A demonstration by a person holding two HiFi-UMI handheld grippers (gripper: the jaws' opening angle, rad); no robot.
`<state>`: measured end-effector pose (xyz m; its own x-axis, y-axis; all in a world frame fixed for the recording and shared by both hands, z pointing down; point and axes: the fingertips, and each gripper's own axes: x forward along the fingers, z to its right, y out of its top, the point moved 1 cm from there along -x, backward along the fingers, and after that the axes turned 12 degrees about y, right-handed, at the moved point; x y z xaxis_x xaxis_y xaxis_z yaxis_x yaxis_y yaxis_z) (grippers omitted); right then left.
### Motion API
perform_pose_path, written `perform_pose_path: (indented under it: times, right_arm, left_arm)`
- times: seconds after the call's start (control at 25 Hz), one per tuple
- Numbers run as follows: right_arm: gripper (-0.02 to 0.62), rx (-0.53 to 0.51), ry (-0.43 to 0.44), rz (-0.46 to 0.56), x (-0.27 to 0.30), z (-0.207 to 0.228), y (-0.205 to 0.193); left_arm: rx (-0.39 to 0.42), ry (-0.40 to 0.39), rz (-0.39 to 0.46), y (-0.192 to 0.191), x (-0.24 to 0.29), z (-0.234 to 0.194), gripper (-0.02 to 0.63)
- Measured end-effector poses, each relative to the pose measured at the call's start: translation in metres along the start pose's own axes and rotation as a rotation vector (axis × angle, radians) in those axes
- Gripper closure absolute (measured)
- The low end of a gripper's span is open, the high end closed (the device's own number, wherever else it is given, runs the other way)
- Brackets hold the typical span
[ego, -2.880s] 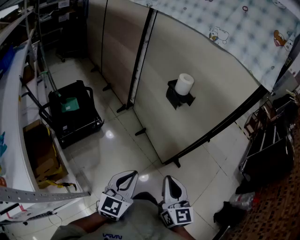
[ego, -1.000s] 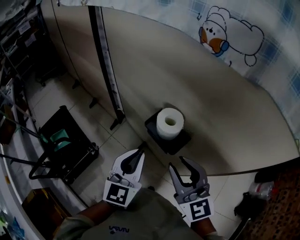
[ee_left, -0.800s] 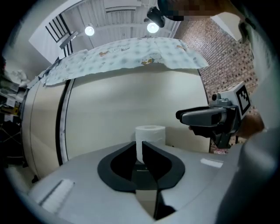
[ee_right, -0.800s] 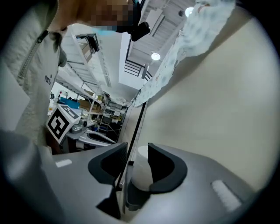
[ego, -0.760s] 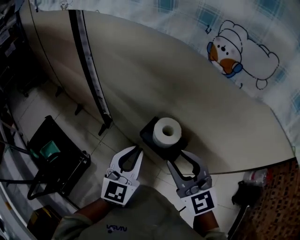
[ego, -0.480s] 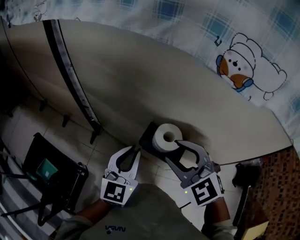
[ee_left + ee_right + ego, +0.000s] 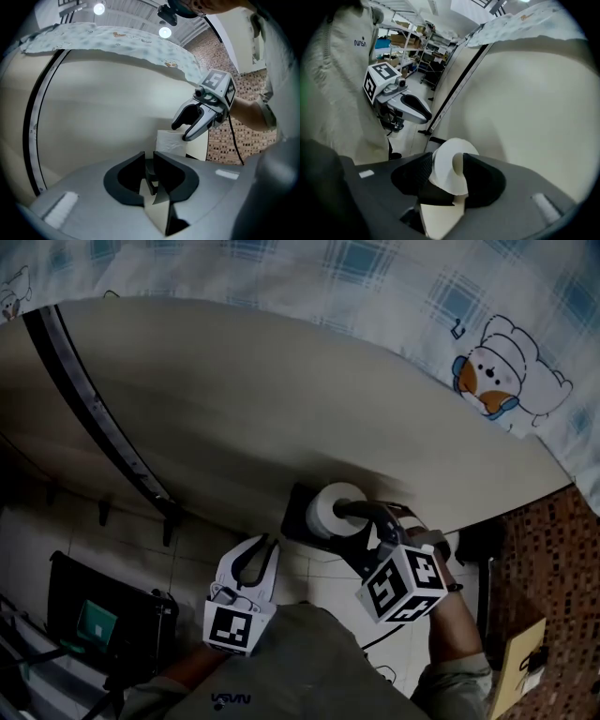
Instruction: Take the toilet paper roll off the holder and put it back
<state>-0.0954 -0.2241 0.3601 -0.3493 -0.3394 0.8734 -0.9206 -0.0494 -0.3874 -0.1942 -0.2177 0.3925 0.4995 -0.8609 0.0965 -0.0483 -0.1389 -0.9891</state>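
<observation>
Nearest the camera, the left gripper (image 7: pixel 266 544) is held low, in front of the person's pale top (image 7: pixel 300 662). Its jaws are clenched together with nothing between them, and it points level toward the wall, short of the fixture and touching nothing.

The right gripper (image 7: pixel 447 159) is further forward and tilted downward. Its jaws have just been opening and now stand wide apart. The toilet paper roll (image 7: pixel 328 507) lies partly between them in the right gripper view, one jaw to its left and the other across its core hole. The left gripper view shows the fingertips (image 7: pixel 177 125) at the roll's upper edge. No view shows the pads pressing on the paper, so the grip is recorded as released.

The roll is white, stands upright with its core hole facing up, and sits on the black holder (image 7: pixel 296 519). The holder is fixed to the beige partition panel (image 7: pixel 281 409).

To the left of the fixture, a black strip (image 7: pixel 94 409) runs down the panel to small black feet on the pale tiled floor (image 7: pixel 197 540). A black cart (image 7: pixel 66 601) carrying a green item stands on that floor, well apart from the holder.

Beyond the panel's top edge hangs a blue-checked cloth (image 7: pixel 375 287) printed with a cartoon figure. A brick-patterned surface (image 7: pixel 553 559) lies to the right.
</observation>
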Motion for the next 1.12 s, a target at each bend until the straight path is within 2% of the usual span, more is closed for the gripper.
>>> perform_pose_path:
  times: [0.4, 0.52, 0.64, 0.72, 0.88, 1.0, 1.12]
  right_arm:
    - [0.390, 0.067, 0.092, -0.245, 0.025, -0.003, -0.014]
    - [0.391, 0.049, 0.130, -0.310, 0.034, -0.005, -0.017]
    - [0.399, 0.021, 0.134, -0.342, 0.039, -0.005, -0.017]
    - [0.403, 0.027, 0.116, -0.309, 0.038, -0.005, -0.015]
    - [0.411, 0.096, 0.053, -0.180, 0.027, -0.005, -0.014]
    - [0.413, 0.191, -0.015, -0.043, 0.010, -0.007, -0.021]
    - [0.413, 0.312, -0.073, 0.135, -0.015, -0.010, -0.033]
  left_arm:
    - [-0.034, -0.077, -0.026, -0.014, -0.009, -0.012, 0.581]
    - [-0.036, -0.091, -0.033, -0.016, -0.011, -0.013, 0.581]
    - [-0.040, -0.091, -0.028, -0.016, -0.013, -0.014, 0.581]
    - [-0.032, -0.085, -0.030, -0.017, -0.014, -0.014, 0.581]
    - [-0.015, -0.072, -0.032, -0.017, -0.014, -0.010, 0.581]
    - [-0.008, -0.082, -0.033, -0.017, -0.013, 0.003, 0.583]
    - [0.008, -0.098, -0.037, -0.019, -0.009, 0.022, 0.598]
